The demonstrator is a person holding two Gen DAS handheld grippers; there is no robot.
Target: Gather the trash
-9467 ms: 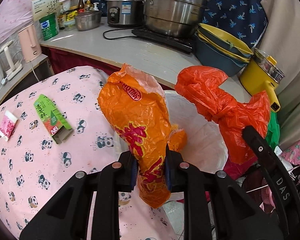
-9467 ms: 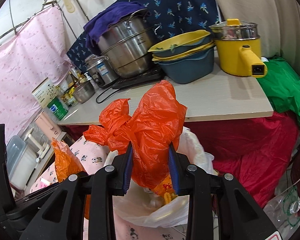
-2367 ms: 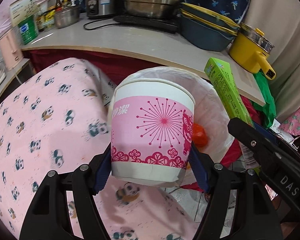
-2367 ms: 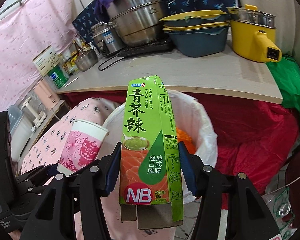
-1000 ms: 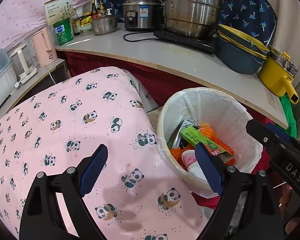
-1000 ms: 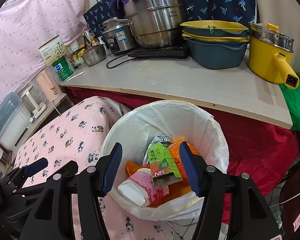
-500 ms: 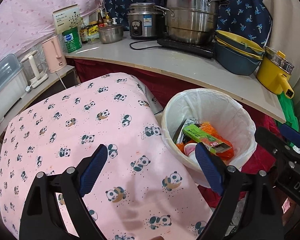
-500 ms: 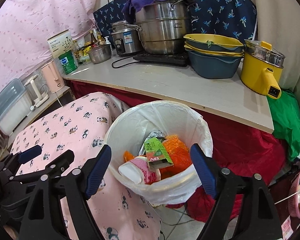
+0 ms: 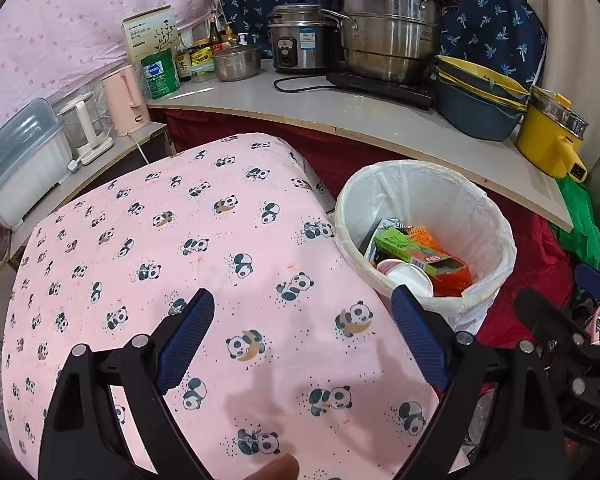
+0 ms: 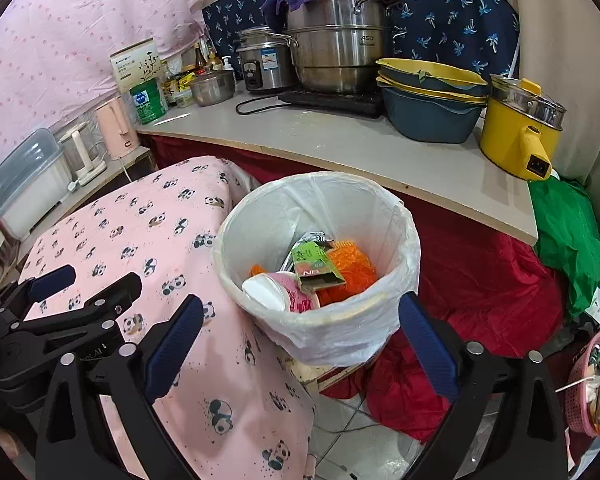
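Observation:
A white-lined trash bin (image 9: 480,200) (image 10: 400,216) stands right of the pink panda tablecloth (image 9: 180,240). Inside lie a green NB box (image 9: 412,246) (image 10: 316,264), a pink-and-white paper cup (image 9: 408,282) (image 10: 280,292) and orange wrappers (image 9: 452,280) (image 10: 352,268). My left gripper (image 9: 302,312) is open and empty above the tablecloth, left of the bin. My right gripper (image 10: 300,318) is open and empty in front of the bin. The left gripper's fingers (image 10: 100,292) also show in the right wrist view.
A counter (image 10: 340,136) behind the bin holds steel pots (image 10: 340,52), stacked basins (image 10: 432,100), a yellow electric pot (image 10: 516,132) and a green can (image 10: 148,100). Red cloth (image 10: 480,280) and a green bag (image 10: 568,236) hang at right. A pink basket (image 10: 592,392) sits on the floor.
The cup and green box left my grippers and now lie in the bin. Both grippers opened wide and pulled back, so the bin appears smaller and farther away.

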